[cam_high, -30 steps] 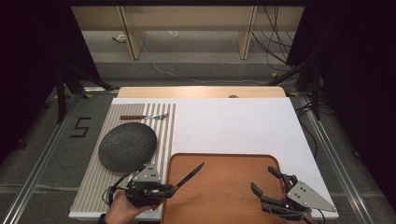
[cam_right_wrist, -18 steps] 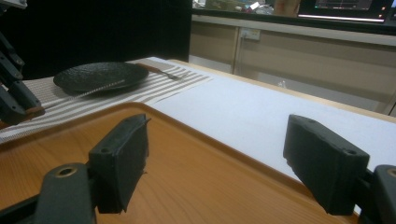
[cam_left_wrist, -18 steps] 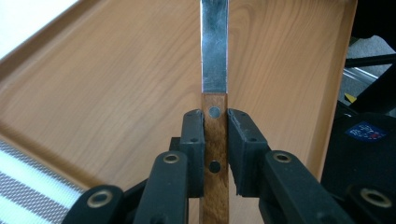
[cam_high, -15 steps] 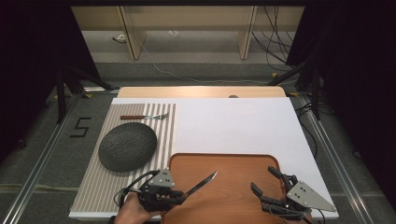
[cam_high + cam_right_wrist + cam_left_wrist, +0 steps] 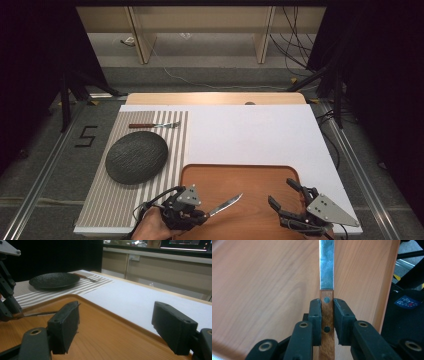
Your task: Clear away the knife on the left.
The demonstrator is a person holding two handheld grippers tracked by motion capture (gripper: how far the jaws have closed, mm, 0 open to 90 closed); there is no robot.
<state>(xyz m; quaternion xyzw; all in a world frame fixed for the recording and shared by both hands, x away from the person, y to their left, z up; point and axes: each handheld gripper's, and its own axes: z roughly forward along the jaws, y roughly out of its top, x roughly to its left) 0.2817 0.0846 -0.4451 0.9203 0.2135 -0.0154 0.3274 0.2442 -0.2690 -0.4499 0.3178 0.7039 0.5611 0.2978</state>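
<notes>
The knife (image 5: 226, 204) sits low in the high view, a little left of centre, over the near part of the wooden tray (image 5: 240, 175). The left gripper (image 5: 327, 315) clamps its wooden handle: in the left gripper view both pads press the handle's flat sides just behind the blade, at the front rivet. The knife's long axis runs from lower left to upper right in the high view, tip toward the middle of the tray; in the left gripper view the blade runs straight up the frame.

The grip looks narrow and sits at the front end of the handle, so I judge the knife could pivot or slip between the pads if the hand tilts or the tip catches the tray. A slip would drop it onto the tray.

The right gripper (image 5: 286, 194) rests at the lower right of the high view with its jaws wide apart and nothing between them, near enough that a swing of the blade could strike it.

Farther out, at the left, a dark plate (image 5: 136, 157) lies on a striped placemat (image 5: 100, 210), with a fork (image 5: 155, 125) above it.
</notes>
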